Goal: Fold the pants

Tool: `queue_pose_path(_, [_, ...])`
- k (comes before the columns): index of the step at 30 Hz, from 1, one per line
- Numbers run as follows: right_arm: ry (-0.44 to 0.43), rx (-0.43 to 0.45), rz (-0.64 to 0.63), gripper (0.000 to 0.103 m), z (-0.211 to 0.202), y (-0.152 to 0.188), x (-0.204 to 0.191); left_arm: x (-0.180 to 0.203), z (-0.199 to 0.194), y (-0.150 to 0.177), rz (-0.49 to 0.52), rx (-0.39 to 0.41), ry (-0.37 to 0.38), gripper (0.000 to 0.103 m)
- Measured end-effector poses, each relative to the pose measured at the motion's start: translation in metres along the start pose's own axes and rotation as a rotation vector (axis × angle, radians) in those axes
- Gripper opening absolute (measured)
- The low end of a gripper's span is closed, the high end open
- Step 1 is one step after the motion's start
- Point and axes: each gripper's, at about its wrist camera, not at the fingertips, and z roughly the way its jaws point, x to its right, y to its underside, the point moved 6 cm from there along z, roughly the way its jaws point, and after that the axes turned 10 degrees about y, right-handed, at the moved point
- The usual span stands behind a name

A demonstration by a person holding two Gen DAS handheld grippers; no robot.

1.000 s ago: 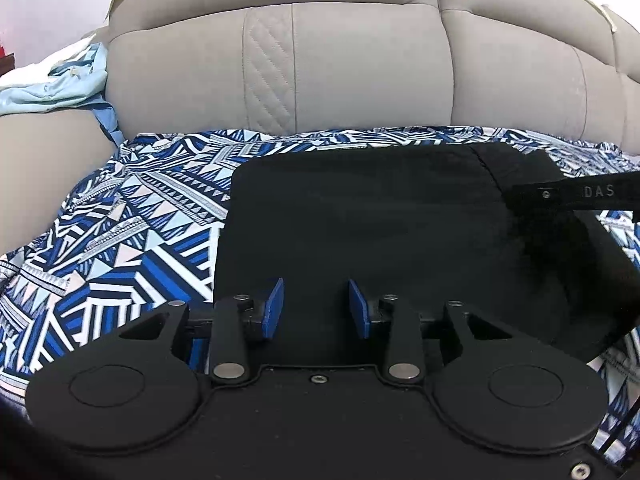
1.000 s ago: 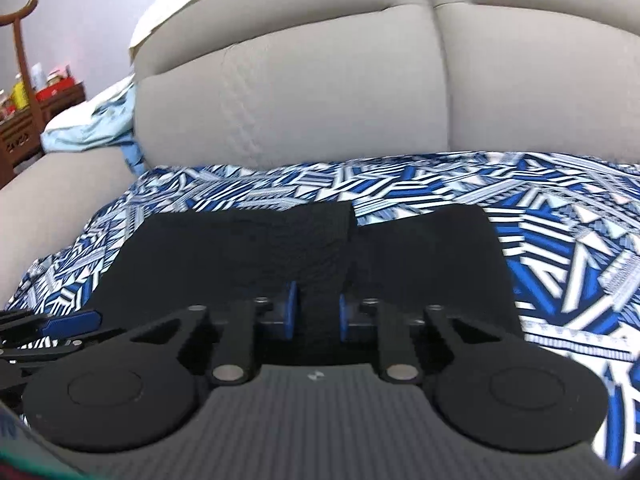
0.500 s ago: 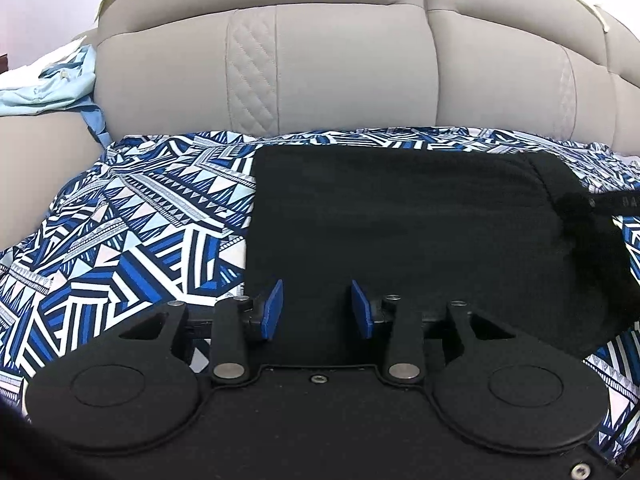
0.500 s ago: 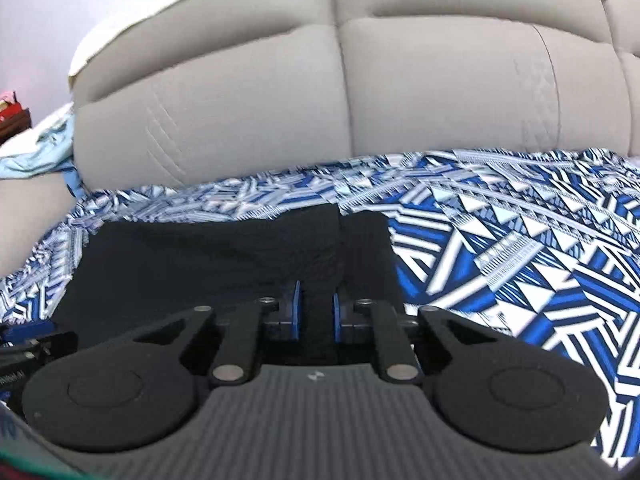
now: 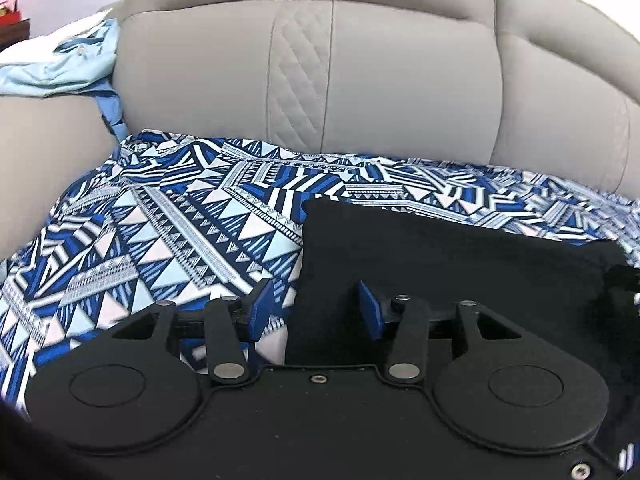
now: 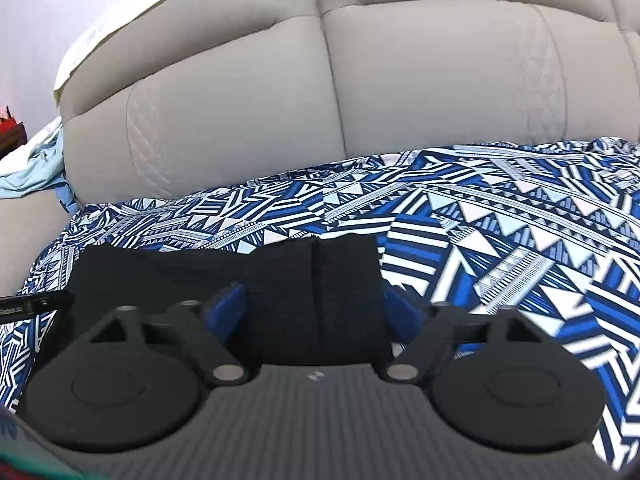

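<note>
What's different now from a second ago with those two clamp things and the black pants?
The right gripper, which was pinched on the black pants, has just opened wide and let them go; the cloth lies loose between its fingers. The left gripper has opened a little further and slid towards the pants' left edge, holding nothing. The pants stay folded on the patterned sheet, the sofa behind unchanged.

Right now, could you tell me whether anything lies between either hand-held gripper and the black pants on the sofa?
Nothing visible does. The black pants lie bare on the patterned cover, directly under the right hand-held gripper, whose jaws have just opened. The left hand-held gripper is open over their left edge.
</note>
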Motion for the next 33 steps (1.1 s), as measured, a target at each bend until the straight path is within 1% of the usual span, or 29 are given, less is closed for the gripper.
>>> queue_pose_path(2, [0.012,-0.015,-0.006,0.091,0.01,-0.002,-0.003,-0.002,0.012,-0.005,0.0,-0.013,0.002,0.047])
queue_pose_path(4, [0.021,-0.037,-0.008,0.092,0.021,-0.001,-0.005,-0.006,0.024,-0.01,-0.028,-0.02,0.021,0.05])
queue_pose_path(9, [0.025,-0.069,0.036,0.097,0.041,-0.002,0.001,-0.022,0.049,-0.02,-0.144,-0.056,0.07,0.058])
queue_pose_path(11, [0.011,-0.068,0.035,0.097,0.043,-0.004,0.002,-0.03,0.058,-0.022,-0.206,-0.066,0.104,0.06])
queue_pose_path(12, [0.006,-0.068,0.026,0.097,0.044,-0.004,0.002,-0.034,0.062,-0.023,-0.232,-0.067,0.114,0.063])
queue_pose_path(13, [0.001,-0.067,0.022,0.096,0.045,-0.004,0.002,-0.037,0.065,-0.024,-0.252,-0.059,0.117,0.064])
queue_pose_path(14, [-0.005,-0.067,0.019,0.092,0.044,-0.003,0.002,-0.04,0.067,-0.027,-0.261,-0.049,0.111,0.064])
queue_pose_path(16, [-0.009,-0.067,0.008,0.09,0.044,-0.003,0.001,-0.045,0.073,-0.033,-0.255,-0.043,0.082,0.059])
queue_pose_path(17, [-0.014,-0.065,0.007,0.089,0.043,-0.003,0.001,-0.047,0.074,-0.035,-0.253,-0.041,0.081,0.057])
queue_pose_path(18, [-0.017,-0.063,0.006,0.089,0.043,-0.003,0.001,-0.047,0.074,-0.037,-0.252,-0.041,0.077,0.051])
queue_pose_path(21, [-0.021,-0.062,0.004,0.089,0.043,-0.003,0.001,-0.041,0.066,-0.039,-0.23,-0.041,0.063,0.047])
queue_pose_path(23, [-0.02,-0.064,0.006,0.089,0.043,-0.003,0.001,-0.032,0.054,-0.036,-0.176,-0.032,0.047,0.048])
queue_pose_path(25, [-0.018,-0.066,0.009,0.089,0.043,-0.004,0.001,-0.022,0.039,-0.028,-0.117,-0.024,0.031,0.053])
queue_pose_path(27, [-0.016,-0.068,0.013,0.089,0.042,-0.004,0.001,-0.013,0.022,-0.016,-0.076,-0.009,0.037,0.058])
queue_pose_path(29, [-0.015,-0.068,0.016,0.089,0.041,-0.003,0.001,-0.006,0.005,0.001,-0.04,-0.009,0.042,0.058])
queue_pose_path(33, [-0.015,-0.069,0.017,0.09,0.041,-0.003,0.001,0.004,-0.021,0.046,0.005,-0.054,0.032,0.058])
